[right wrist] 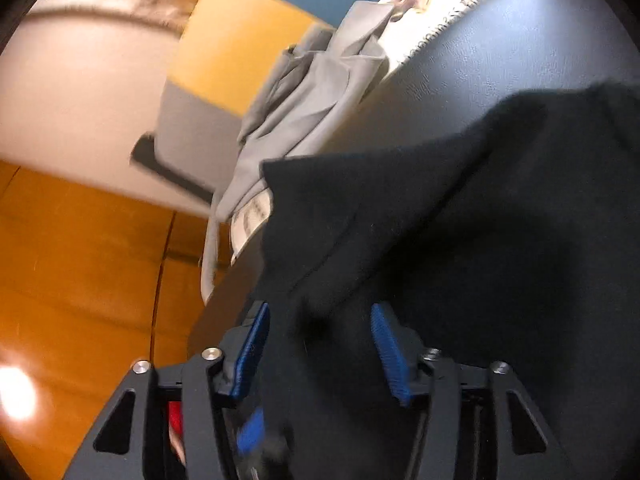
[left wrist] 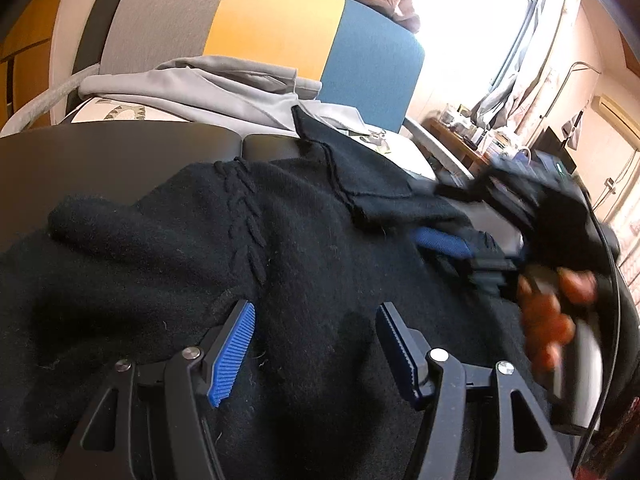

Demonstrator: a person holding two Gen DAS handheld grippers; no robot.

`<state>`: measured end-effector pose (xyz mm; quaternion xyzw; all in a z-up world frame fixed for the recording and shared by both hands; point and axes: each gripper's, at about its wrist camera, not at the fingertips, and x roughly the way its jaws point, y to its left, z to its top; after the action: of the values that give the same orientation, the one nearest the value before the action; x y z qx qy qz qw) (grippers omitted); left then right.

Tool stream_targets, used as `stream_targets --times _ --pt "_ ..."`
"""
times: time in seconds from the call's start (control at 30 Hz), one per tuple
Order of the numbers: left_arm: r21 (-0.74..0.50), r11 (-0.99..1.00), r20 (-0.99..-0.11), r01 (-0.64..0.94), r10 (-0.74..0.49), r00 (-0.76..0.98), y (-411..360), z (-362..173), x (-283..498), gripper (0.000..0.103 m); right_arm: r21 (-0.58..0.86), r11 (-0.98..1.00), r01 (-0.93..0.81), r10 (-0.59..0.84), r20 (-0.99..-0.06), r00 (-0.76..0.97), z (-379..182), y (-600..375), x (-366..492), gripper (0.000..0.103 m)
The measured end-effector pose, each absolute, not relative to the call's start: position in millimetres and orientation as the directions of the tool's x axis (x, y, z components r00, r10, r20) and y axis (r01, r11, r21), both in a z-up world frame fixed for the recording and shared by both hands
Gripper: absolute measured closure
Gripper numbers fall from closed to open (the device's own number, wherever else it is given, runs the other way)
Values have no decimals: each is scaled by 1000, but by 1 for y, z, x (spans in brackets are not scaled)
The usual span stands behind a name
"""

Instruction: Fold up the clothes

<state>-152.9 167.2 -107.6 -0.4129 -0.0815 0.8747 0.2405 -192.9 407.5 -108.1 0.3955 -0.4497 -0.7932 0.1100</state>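
Both claws, left (left wrist: 316,320) and right (right wrist: 320,324), gape wide, gripping nothing, over one rumpled black cable-knit sweater (left wrist: 168,248)

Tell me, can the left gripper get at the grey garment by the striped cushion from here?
Probably not directly: the left gripper, jaws open, sits over the black sweater, which lies between it and the grey garment. Nothing else blocks it.
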Motion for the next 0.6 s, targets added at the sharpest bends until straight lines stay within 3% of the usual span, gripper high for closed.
stream_targets --times 0.07,0.13,0.47,0.6 --pt "-339 -871 -683 -355 487 -544 168 -108 -153 39 781 -589 -209 -483 -547 -683 -107 399 -207 53" --pt "-343 -869 -681 -355 491 -543 169 -108 -152 39 771 -593 -233 -458 -561 -690 -111 398 -216 97" --pt "-377 -855 -667 -355 517 -537 165 -108 -153 39 774 -624 -109 -478 -488 -730 -93 465 -152 98" --pt "-431 -834 -650 -346 552 -522 159 -105 -157 38 775 -616 -141 -457 -498 -736 -101 499 -119 98"
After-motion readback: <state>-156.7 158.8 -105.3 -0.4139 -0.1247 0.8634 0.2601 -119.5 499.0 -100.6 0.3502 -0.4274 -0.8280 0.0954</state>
